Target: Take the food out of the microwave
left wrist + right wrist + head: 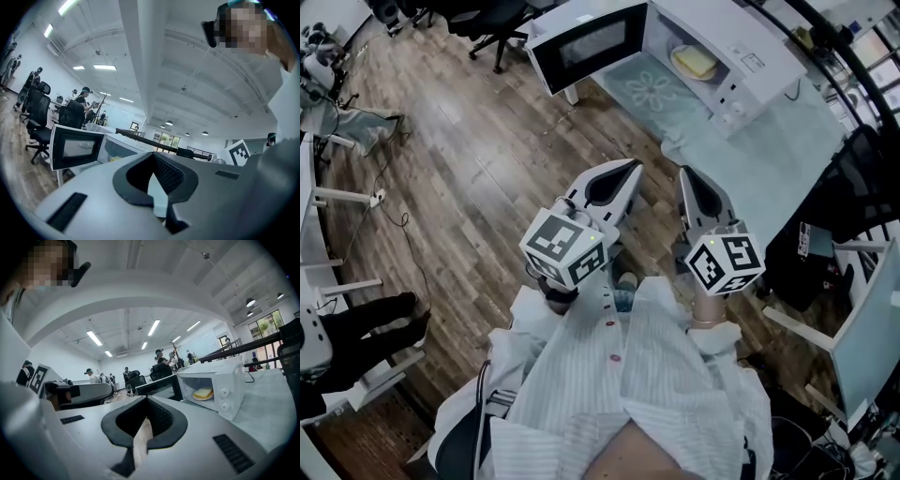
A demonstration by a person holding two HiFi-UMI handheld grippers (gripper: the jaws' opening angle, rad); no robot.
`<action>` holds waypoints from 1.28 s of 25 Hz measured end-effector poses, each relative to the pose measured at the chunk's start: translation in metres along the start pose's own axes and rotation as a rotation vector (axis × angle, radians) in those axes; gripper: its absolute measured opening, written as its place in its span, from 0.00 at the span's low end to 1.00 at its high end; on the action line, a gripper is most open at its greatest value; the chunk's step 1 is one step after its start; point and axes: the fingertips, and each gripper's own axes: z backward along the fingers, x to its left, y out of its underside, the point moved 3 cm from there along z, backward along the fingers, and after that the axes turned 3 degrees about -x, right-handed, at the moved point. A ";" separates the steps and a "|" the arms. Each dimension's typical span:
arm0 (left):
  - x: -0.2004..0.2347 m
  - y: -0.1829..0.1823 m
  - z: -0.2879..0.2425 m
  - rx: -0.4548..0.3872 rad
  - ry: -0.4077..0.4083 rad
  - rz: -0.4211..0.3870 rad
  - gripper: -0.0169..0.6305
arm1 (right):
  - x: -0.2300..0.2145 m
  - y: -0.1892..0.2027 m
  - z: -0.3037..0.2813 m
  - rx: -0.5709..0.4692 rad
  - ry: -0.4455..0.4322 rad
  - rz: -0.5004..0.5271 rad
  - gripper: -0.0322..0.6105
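**Head view.** Your microwave sits on the desk, which is covered by a pale green cloth printed with a flower. Its door is swung wide open. Inside, the food, a pale yellow slab like a bread slice, lies in the cavity. The print on the control panel is too small to read. Your left tool and right tool hang side by side above the wooden floor, well apart from the microwave. The only markings you can make out are the black-and-white squares on each tool's cube.

**Left gripper view.** Your left tool has its jaws together with nothing between them. Beyond it you see the open door face on. Only a yellow sliver of the food shows in the cavity behind it.

**Right gripper view.** Your right tool also has its jaws closed on nothing. This view gives you the clearest look at the food, which rests on a plate inside the microwave. Two round knobs sit beside the cavity. People stand among office chairs in the background.
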 end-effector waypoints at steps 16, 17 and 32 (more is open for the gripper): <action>0.157 -0.054 -0.071 0.020 0.069 -0.017 0.04 | -0.016 -0.031 -0.162 -0.042 0.076 -0.009 0.10; 0.164 -0.055 -0.073 0.024 0.073 -0.020 0.04 | -0.017 -0.031 -0.169 -0.045 0.082 -0.011 0.10; 0.216 -0.047 -0.117 0.100 0.149 0.017 0.04 | -0.048 -0.029 -0.221 -0.025 0.176 -0.051 0.10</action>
